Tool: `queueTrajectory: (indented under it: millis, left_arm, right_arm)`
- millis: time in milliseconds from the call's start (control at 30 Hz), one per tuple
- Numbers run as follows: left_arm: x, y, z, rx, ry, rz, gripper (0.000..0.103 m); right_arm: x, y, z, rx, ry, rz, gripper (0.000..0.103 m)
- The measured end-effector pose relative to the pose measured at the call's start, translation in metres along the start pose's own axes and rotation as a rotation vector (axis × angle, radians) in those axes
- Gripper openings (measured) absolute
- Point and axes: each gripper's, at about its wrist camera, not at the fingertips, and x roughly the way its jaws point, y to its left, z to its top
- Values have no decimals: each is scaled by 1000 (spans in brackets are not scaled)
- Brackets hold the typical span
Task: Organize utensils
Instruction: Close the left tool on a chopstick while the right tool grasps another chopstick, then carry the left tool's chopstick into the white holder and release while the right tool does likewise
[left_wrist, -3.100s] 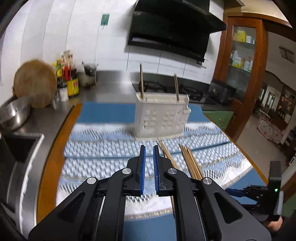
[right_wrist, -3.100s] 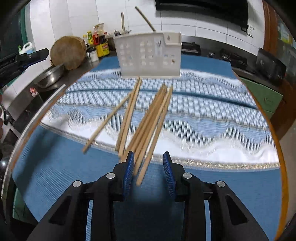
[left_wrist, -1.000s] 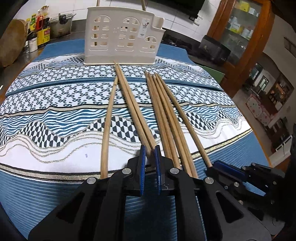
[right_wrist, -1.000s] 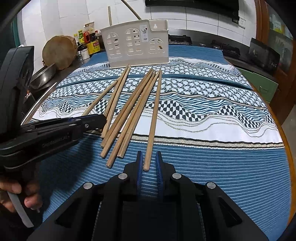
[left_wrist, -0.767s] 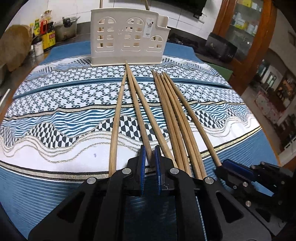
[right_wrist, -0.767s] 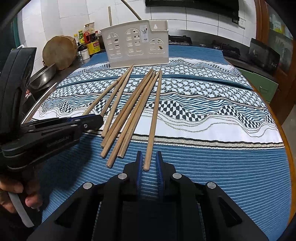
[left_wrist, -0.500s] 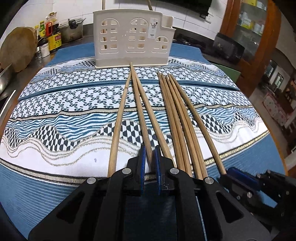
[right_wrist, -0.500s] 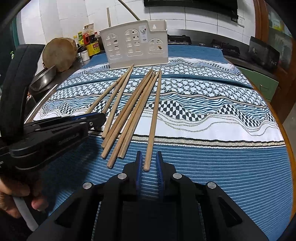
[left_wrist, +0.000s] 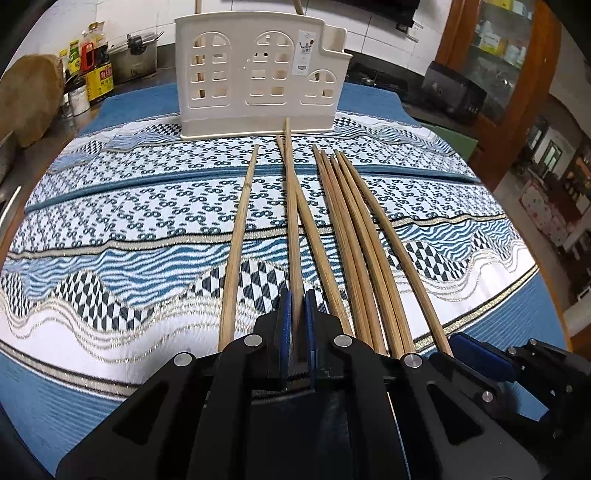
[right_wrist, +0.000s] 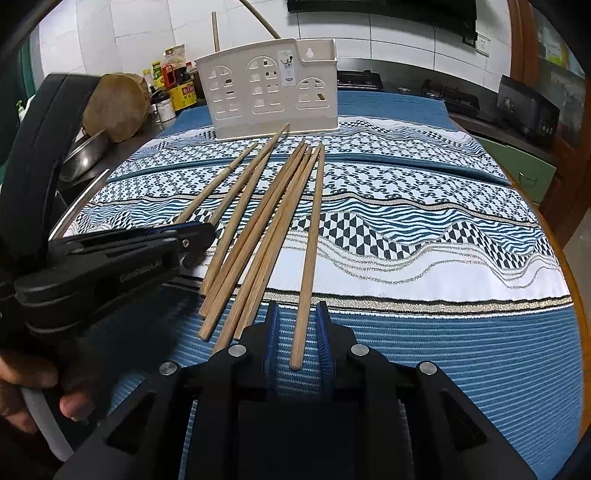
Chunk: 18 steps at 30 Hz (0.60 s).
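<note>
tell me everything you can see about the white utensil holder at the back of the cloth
The white utensil holder is a cream plastic box standing upright at the far edge of the patterned cloth. Its front wall has arched, window-like cutouts and a small printed label; the top edge steps down on one side, where a keyhole hanging slot shows. Two wooden sticks rise out of its top. One chopstick tip on the cloth reaches its base; whether it touches is unclear. Neither gripper is touching it.
</note>
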Motion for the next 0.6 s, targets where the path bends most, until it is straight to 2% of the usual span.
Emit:
queueTrajectory:
  millis: [200,233,267,467,600]
  left_arm:
    - [1,-4,1,24,-12,21,8]
    - [1,-5,1,33,-12,21,8]
    - [1,-5,1,43,-12,21,7]
    - [-2,-1,2,49,-2,-18,5]
    - [-17,7,0,38,-27,-50,5]
  right_arm:
    - [1,-2,3,7,4,-1,16]
    - [1,-2,2,10,3,0,15]
    - [1,-4,2,20,2,6,8]
    - [-12,-7,2,20,-35,1,8]
    - [-34,-10,11,11,-94,-4,8]
